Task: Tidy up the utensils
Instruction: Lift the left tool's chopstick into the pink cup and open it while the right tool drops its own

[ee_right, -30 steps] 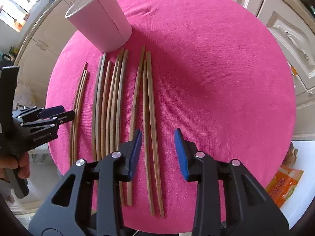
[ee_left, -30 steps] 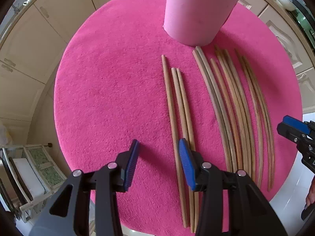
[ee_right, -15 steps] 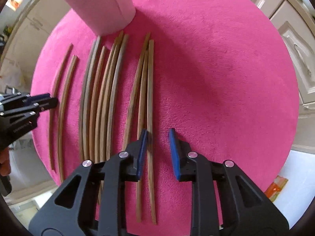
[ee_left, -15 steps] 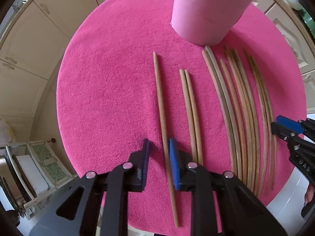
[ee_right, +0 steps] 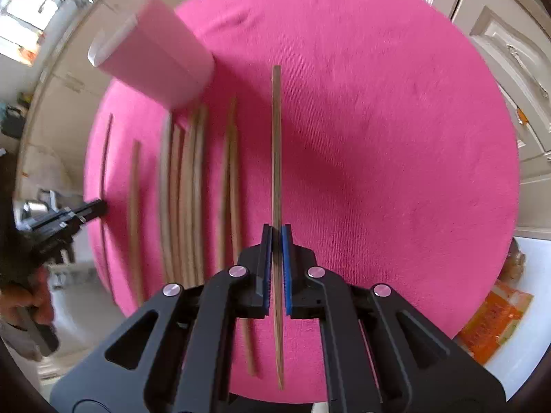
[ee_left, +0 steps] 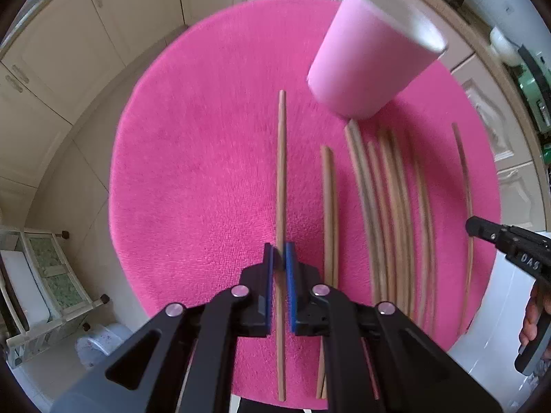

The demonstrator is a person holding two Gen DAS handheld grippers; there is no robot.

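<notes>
Several wooden chopsticks lie in rows on a round pink mat (ee_left: 193,172). My left gripper (ee_left: 279,265) is shut on one chopstick (ee_left: 281,158), held lifted above the mat. My right gripper (ee_right: 276,244) is shut on another chopstick (ee_right: 276,137), also lifted. A pink cup (ee_left: 368,65) stands at the far side of the mat; it also shows in the right wrist view (ee_right: 155,62). The remaining chopsticks (ee_left: 389,206) lie between the two grippers and also show in the right wrist view (ee_right: 186,189).
Cream cabinets (ee_left: 51,69) surround the mat. A small rack (ee_left: 38,282) stands on the floor at the lower left. An orange packet (ee_right: 492,320) lies on a white surface to the right. The mat (ee_right: 396,172) is bare on its right half.
Both grippers closed, each on a chopstick at an outer edge of the rows, and lifted it off the mat. The views pulled back and tilted, so the cup appears smaller.
</notes>
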